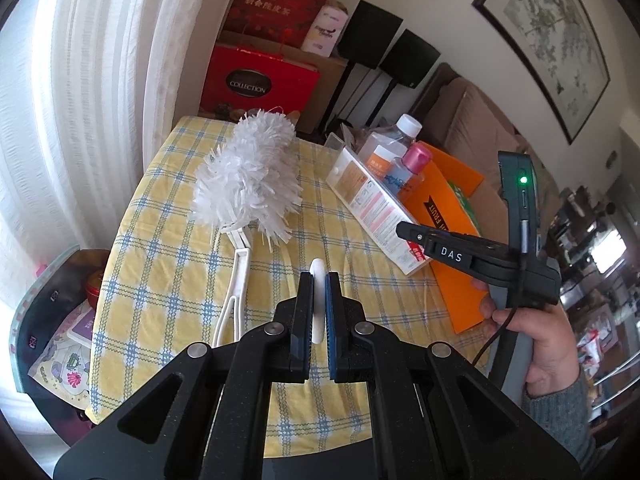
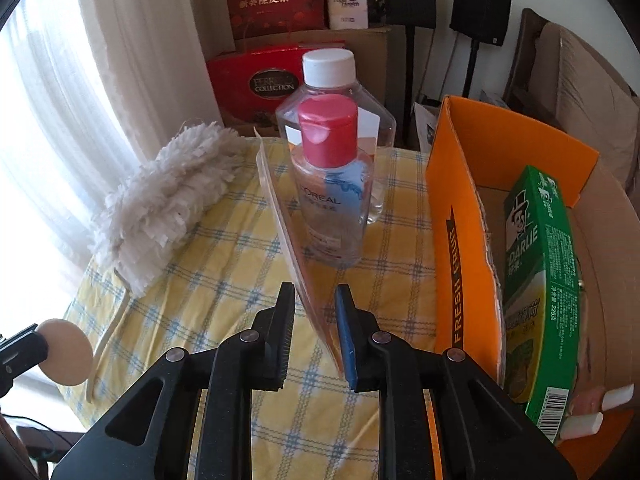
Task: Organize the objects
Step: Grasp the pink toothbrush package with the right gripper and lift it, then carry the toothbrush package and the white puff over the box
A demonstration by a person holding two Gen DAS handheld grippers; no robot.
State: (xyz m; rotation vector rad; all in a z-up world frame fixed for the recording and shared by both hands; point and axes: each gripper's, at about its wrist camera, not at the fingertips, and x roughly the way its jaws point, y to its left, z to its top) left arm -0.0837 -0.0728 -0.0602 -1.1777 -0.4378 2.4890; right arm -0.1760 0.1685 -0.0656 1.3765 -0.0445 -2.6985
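My left gripper is shut on a thin white round disc, held edge-on above the yellow checked table; the disc also shows in the right wrist view. My right gripper is open around the near edge of a flat clear-packaged box, which leans beside a pink-capped L'Oreal bottle. A taller white-capped clear bottle stands behind it. A white fluffy duster lies on the table to the left. An orange cardboard box at the right holds a green Darlie carton.
Red gift bags and a cardboard box stand behind the table. White curtains hang on the left. Black speakers and a brown sofa are at the back right. A low stand with a red tin sits left of the table.
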